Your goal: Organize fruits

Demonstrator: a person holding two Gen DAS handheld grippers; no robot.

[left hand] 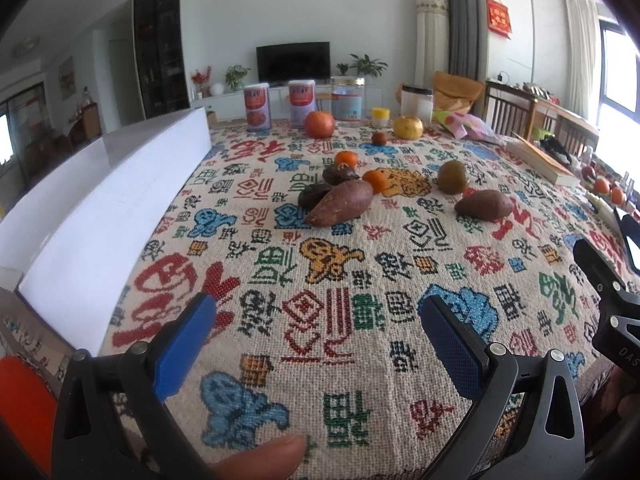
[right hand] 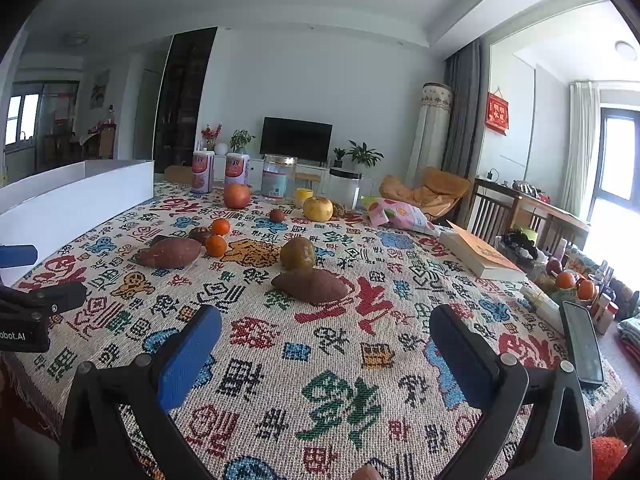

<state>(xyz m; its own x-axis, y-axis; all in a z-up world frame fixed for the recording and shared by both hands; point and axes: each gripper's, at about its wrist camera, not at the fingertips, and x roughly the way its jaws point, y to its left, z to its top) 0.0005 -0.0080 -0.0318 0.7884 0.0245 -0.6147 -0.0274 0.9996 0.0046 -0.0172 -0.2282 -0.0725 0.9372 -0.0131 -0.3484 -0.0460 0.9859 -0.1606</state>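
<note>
Two sweet potatoes [right hand: 168, 253] [right hand: 310, 286] lie mid-table on your patterned cloth [right hand: 320, 360], reddish-brown skins, tapered ends; nearer one touches green-brown round fruit [right hand: 297, 254] behind it. Two small oranges [right hand: 216, 245] [right hand: 220, 227] sit just beside left potato, dark wrinkled fruit [left hand: 340, 174] close by. Red apple [right hand: 237, 195] and yellow pear [right hand: 318, 209] farther back, near jars. White box [left hand: 120, 184] along left edge. Your left gripper [left hand: 316, 332] and right gripper [right hand: 326, 344] hang spread wide, holding nothing, above cloth
</note>
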